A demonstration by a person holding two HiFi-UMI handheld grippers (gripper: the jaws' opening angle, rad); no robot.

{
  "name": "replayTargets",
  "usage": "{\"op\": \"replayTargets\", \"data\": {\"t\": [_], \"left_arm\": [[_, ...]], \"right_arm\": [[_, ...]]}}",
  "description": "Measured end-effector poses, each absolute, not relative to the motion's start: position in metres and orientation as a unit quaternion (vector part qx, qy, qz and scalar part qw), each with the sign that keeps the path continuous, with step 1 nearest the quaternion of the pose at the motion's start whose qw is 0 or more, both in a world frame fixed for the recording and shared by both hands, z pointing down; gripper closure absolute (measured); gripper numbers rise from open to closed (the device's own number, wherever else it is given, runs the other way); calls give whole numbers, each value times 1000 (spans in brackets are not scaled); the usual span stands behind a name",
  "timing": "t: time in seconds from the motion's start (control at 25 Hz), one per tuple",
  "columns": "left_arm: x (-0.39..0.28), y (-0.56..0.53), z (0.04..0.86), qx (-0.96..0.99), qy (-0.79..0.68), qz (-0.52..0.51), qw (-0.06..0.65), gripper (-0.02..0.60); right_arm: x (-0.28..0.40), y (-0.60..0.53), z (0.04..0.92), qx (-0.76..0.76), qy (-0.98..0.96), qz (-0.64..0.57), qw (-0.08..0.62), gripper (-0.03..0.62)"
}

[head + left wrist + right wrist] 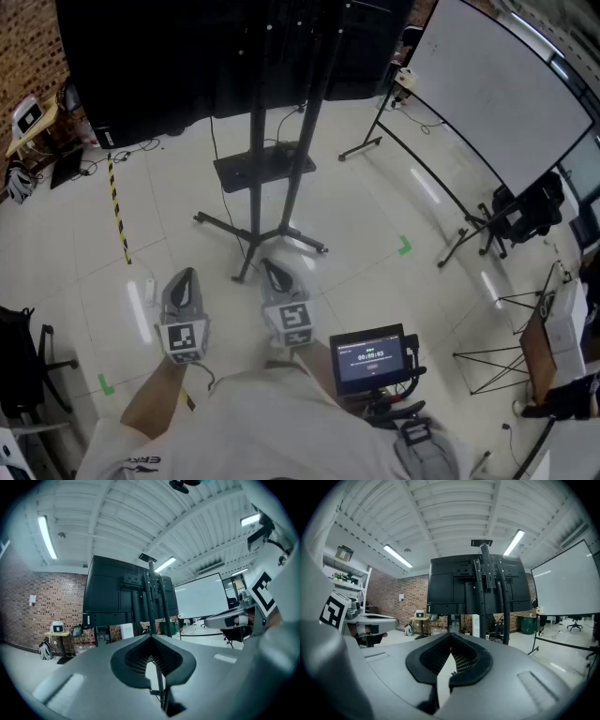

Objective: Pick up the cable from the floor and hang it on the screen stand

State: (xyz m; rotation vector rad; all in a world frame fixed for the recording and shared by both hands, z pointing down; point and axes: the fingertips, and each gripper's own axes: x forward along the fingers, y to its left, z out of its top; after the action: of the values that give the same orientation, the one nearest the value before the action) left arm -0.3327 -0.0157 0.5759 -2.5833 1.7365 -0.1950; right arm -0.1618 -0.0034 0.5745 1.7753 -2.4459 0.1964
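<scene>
The screen stand carries a big black screen and stands on spread legs on the pale floor ahead of me. A thin black cable runs over the floor from under the screen toward the stand's base. My left gripper and right gripper hang side by side just short of the stand's near leg, both shut with nothing between the tips. The stand's poles rise past my left gripper. The right gripper view has the screen above the shut right gripper.
A whiteboard on a wheeled frame stands at the right, with a black chair and a folding stand near it. Yellow-black tape crosses the floor at the left. A small monitor sits at my waist.
</scene>
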Motion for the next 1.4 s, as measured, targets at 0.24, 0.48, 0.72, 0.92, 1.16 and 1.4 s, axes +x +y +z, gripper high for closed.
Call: {"op": "replayTargets", "data": {"t": [0.24,0.48,0.72,0.92,1.16,1.4], "left_arm": [[-293,-85,575,-816,575,-59,19,580],[-284,-131,588,-804,590,-72,4,580],[-281,-193,588,-817,574,-59,10,580],[-285,-259,601,-835,546,-69,5,580],[-277,-343,615,-848,524,-76,-2,580],[-255,-388,646,-844,525,-106,-15,580]], "right_arm": [[-119,-67,583,575,-814,66,56,580],[-106,-113,597,570,-815,77,67,580],[-113,-165,602,579,-808,70,82,580],[-125,-209,598,599,-793,64,91,580],[-126,-255,599,626,-771,62,101,580],[-117,-282,613,619,-774,75,111,580]]}}
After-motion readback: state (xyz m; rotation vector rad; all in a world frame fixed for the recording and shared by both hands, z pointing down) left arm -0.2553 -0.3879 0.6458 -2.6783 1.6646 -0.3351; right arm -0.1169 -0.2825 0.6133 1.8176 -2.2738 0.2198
